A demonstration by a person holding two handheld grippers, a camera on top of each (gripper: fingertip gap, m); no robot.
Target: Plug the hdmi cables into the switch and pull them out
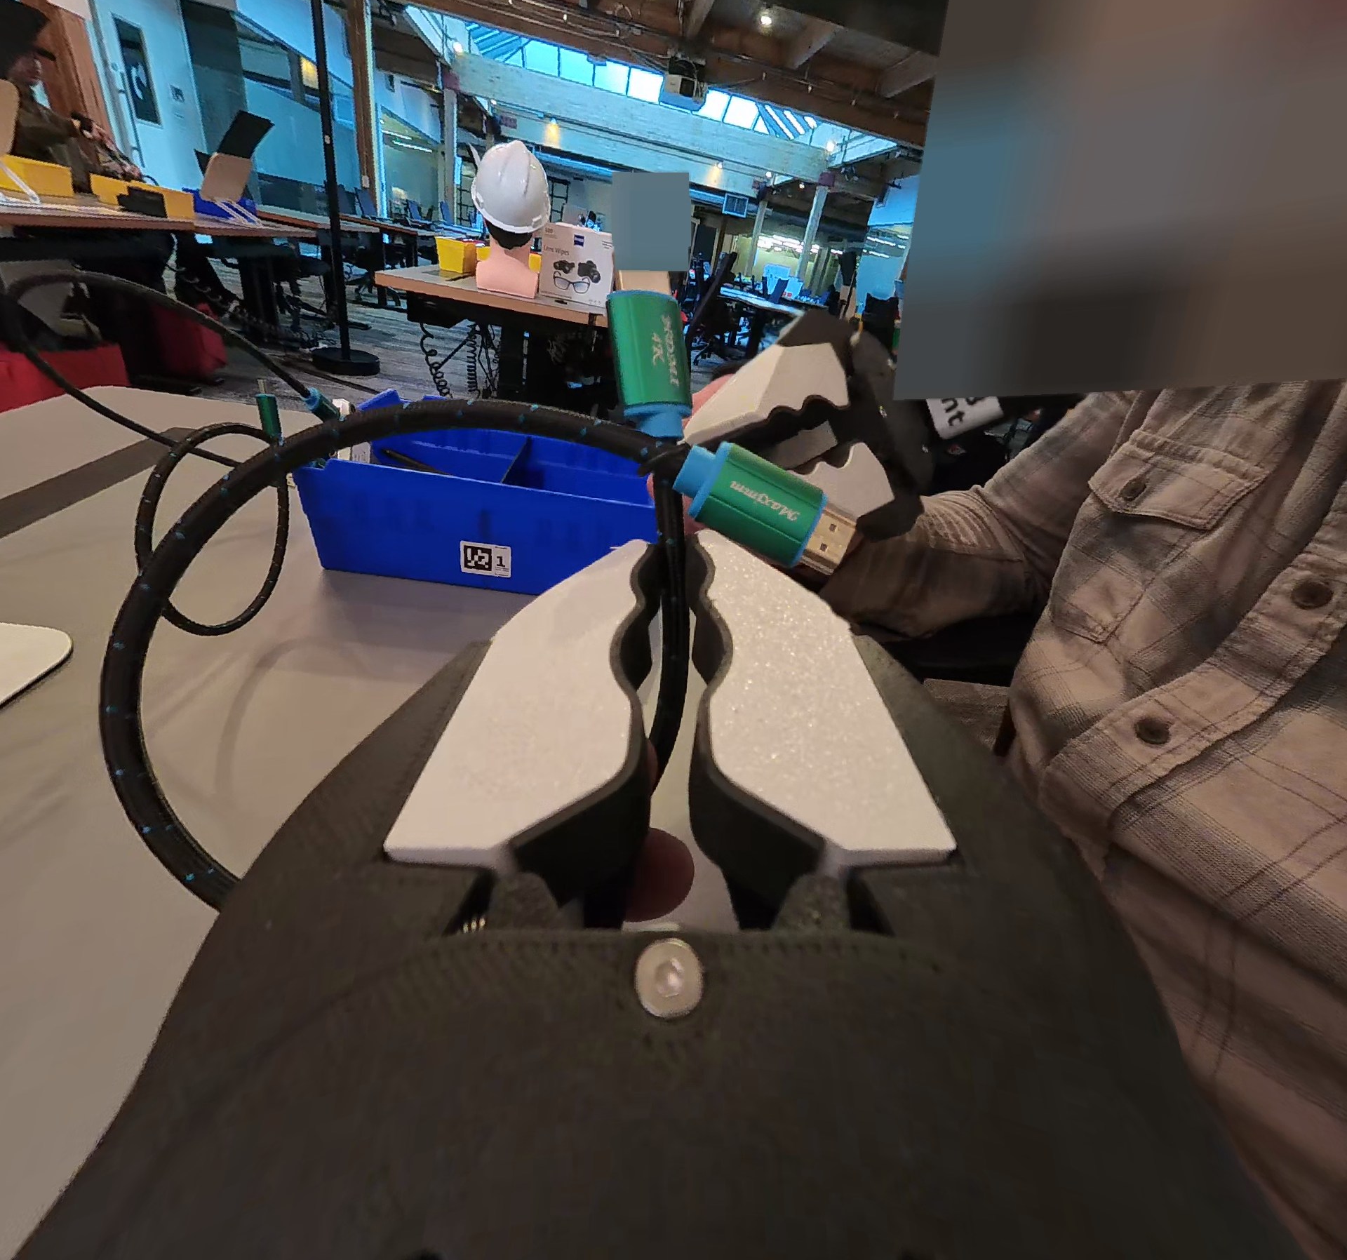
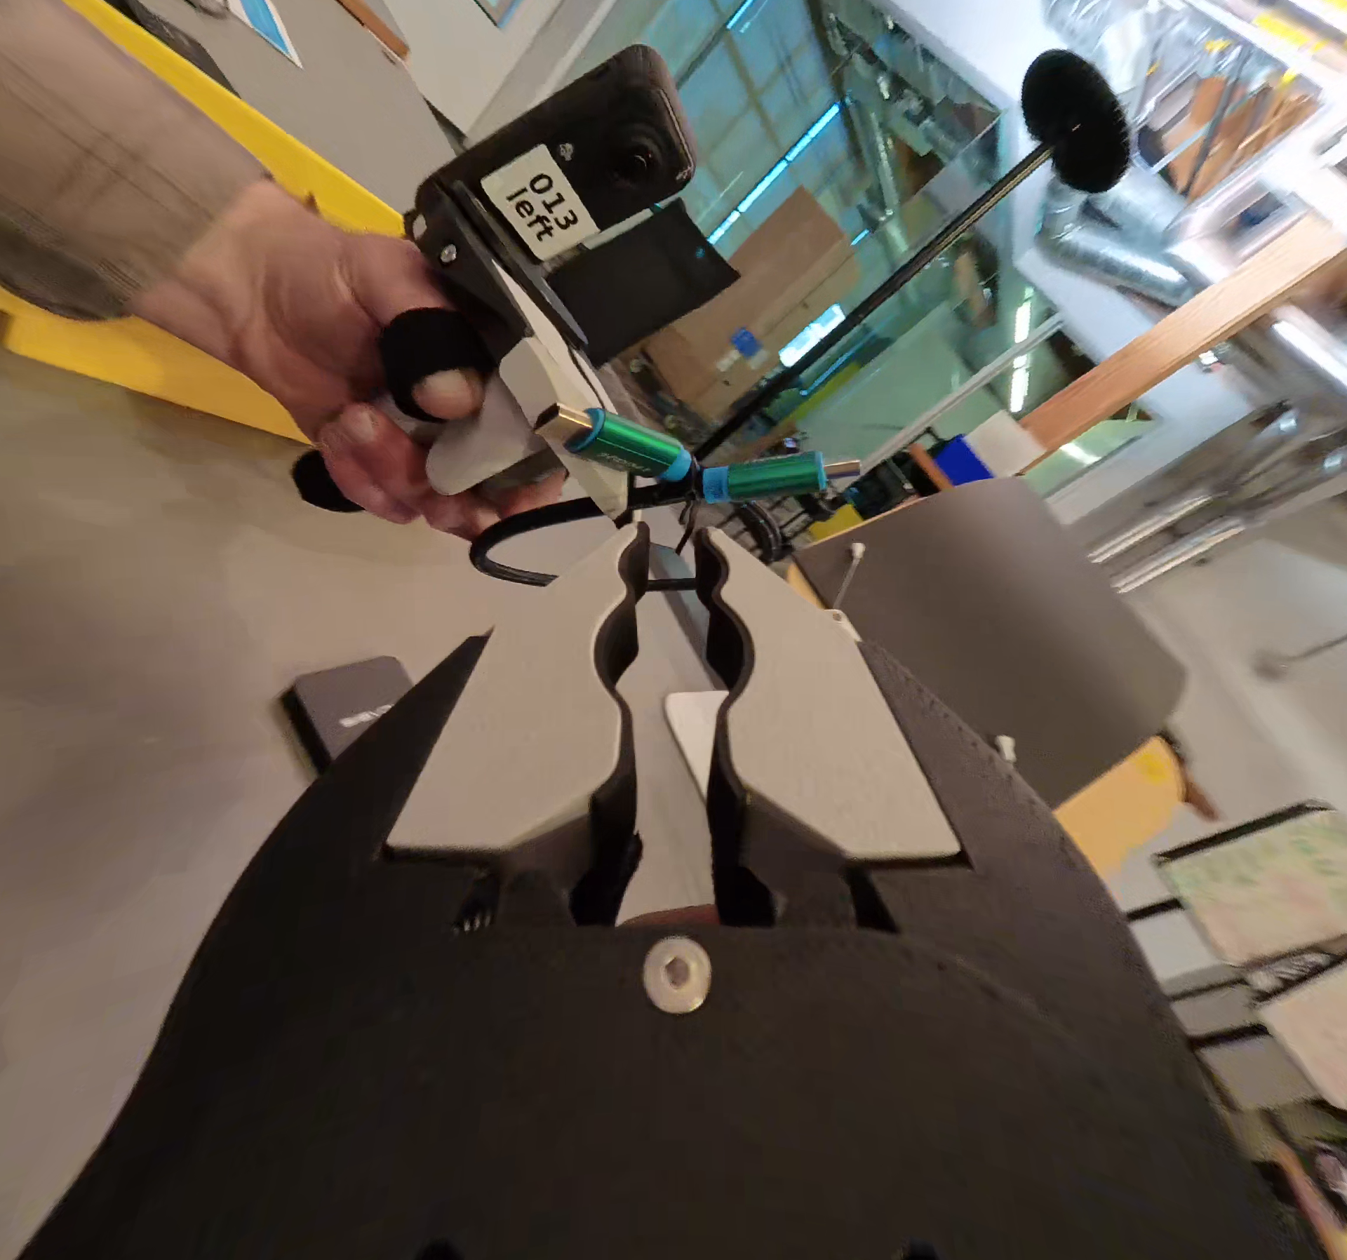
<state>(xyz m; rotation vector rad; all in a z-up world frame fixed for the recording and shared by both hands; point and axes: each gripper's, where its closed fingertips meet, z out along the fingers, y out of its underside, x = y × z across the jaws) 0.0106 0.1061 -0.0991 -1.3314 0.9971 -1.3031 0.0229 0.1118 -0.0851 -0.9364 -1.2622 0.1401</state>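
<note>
On the far left of the left wrist view a second braided cable [image 1: 219, 532] loops over the grey table [image 1: 182, 751], its green plug [image 1: 268, 416] standing upright just left of the blue bin [image 1: 466, 518]; another plug end [image 1: 321, 403] leans at the bin's far left corner. The held black braided HDMI cable [image 1: 127, 649] arcs up and right from the table, folded into a bundle. The left gripper [image 1: 669, 562] has its jaws narrowed onto the cable cord, which runs lengthwise between its fingers. Just beyond its tips, two green plugs fan out: one [image 1: 645, 361] points up and away, the other [image 1: 758, 503] points right and slightly down, metal tip toward the right gripper [image 1: 831, 423]. In the right wrist view the right gripper [image 2: 669, 551] stands narrowly open around a thin black tie [image 2: 667, 582]; whether it grips it I cannot tell. A dark flat box [image 2: 350, 707] lies on the table at left.
</note>
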